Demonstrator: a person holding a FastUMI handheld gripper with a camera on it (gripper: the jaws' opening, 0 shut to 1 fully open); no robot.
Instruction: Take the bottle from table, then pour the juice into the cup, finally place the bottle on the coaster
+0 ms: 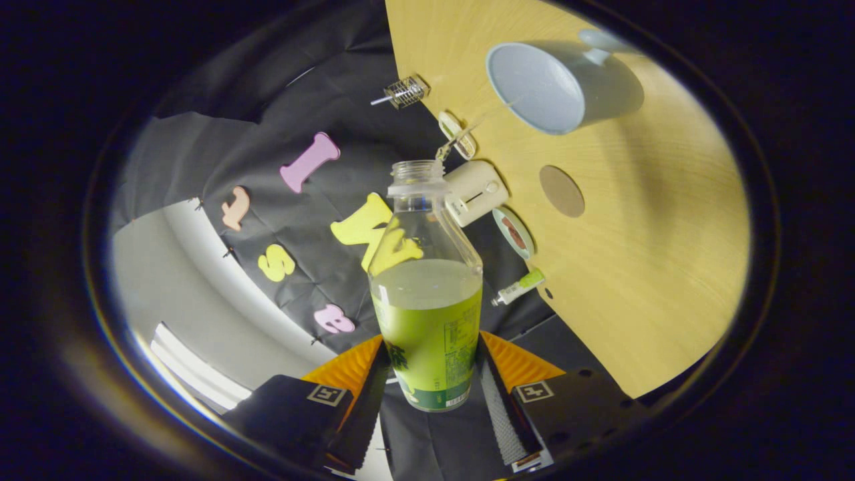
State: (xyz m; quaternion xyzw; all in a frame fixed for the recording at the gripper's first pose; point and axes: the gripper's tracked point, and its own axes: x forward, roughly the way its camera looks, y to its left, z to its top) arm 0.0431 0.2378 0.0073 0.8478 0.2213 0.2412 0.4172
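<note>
My gripper [431, 374] is shut on a clear uncapped bottle [427, 294] with a green label, half full of pale green juice. Both fingers press its lower sides. The view is rolled, and a thin stream of juice [467, 130] runs from the bottle's mouth toward a light blue cup [541, 87] on the wooden table [654, 254]. The cup stands beyond the bottle's mouth, its opening facing me. A round brown coaster [561, 191] lies on the table between the cup and the bottle.
Along the table's edge by the black cloth wall sit a small wire cage [405, 91], a white boxy device [474, 192], a small dish [513, 232] and a little green-capped tube [519, 287]. Bare wood stretches beyond the coaster.
</note>
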